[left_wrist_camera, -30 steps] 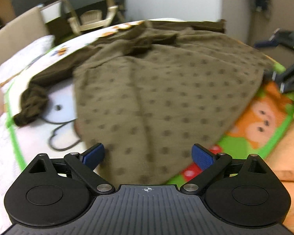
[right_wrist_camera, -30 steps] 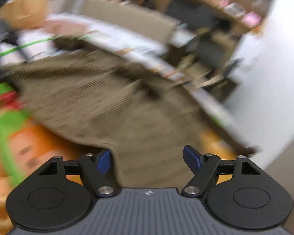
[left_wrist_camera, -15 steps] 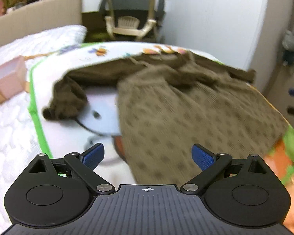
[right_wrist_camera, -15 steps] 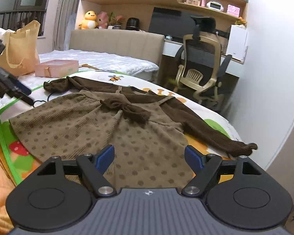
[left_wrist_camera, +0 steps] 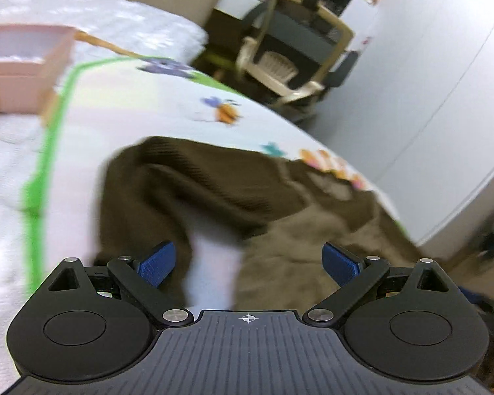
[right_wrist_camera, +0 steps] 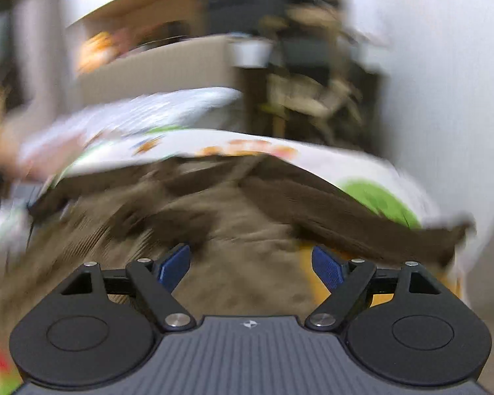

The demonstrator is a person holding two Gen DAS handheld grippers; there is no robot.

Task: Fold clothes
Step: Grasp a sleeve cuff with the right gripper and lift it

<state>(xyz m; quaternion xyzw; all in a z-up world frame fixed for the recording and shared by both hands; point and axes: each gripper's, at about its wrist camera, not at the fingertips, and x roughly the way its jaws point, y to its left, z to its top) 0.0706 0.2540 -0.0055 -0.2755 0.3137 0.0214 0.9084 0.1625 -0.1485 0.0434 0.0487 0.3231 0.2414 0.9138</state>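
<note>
Brown dress (left_wrist_camera: 280, 197) smeared by blur; its lower skirt hidden behind tongs (left_wrist_camera: 248, 261).

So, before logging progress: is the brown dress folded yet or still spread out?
Spread out. The brown dress lies open on the printed mat, one dark sleeve stretched sideways; both grippers hover open, empty.

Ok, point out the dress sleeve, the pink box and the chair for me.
sleeve (left_wrist_camera: 141, 197), left wrist view, on its ribbed dark-brown middle
pink box (left_wrist_camera: 23, 65), left wrist view, on its front wall
chair (left_wrist_camera: 276, 65), left wrist view, on its seat
</note>
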